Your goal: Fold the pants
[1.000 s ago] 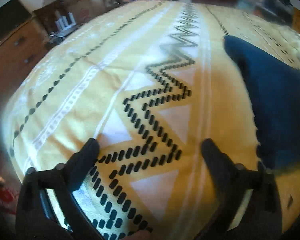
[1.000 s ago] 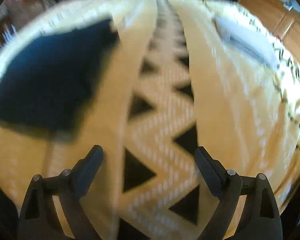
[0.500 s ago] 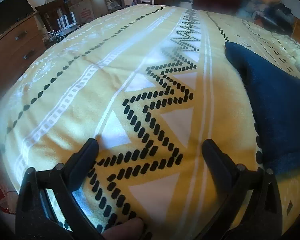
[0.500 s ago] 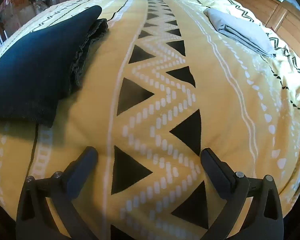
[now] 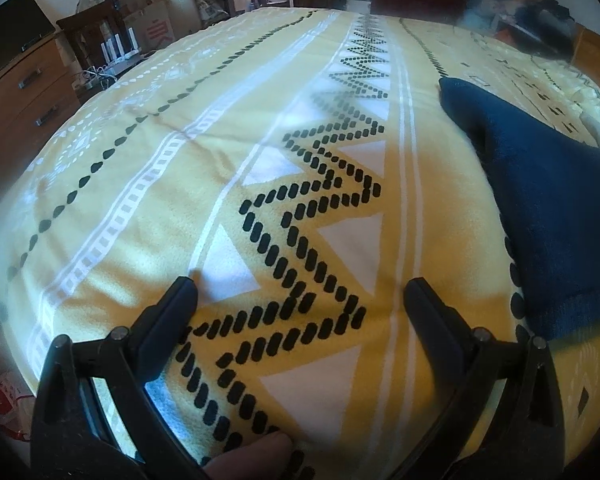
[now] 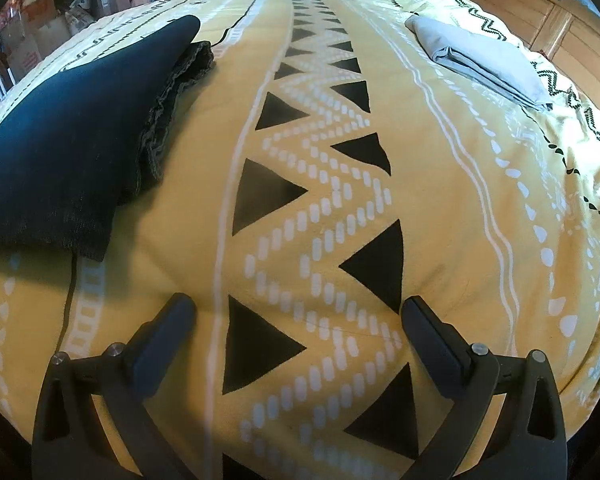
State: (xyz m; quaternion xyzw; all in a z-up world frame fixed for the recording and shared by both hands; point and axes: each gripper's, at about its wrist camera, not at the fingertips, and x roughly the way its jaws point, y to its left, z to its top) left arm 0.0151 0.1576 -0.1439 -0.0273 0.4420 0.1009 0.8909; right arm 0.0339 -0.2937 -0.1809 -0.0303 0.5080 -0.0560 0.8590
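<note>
The dark navy pants [image 5: 548, 200] lie folded into a flat bundle on the yellow patterned bedspread [image 5: 260, 120], at the right of the left wrist view. They also show at the left of the right wrist view [image 6: 72, 136], with stacked layer edges along their right side. My left gripper [image 5: 300, 292] is open and empty, low over the bedspread, left of the pants. My right gripper [image 6: 296, 308] is open and empty, low over the bedspread [image 6: 440, 184], right of the pants. Neither gripper touches the pants.
A folded grey garment [image 6: 476, 60] lies at the far right of the bed. A wooden dresser [image 5: 20, 108] and cardboard boxes [image 5: 152, 20] stand beyond the bed's left side. A wooden headboard or wardrobe [image 6: 540, 4] is at the far right. A fingertip [image 5: 252, 456] shows at the bottom edge.
Both views have steadied from blur to sharp. The right gripper has shifted slightly so the pants sit further left and the grey garment is clearer. Both grippers stay open.
</note>
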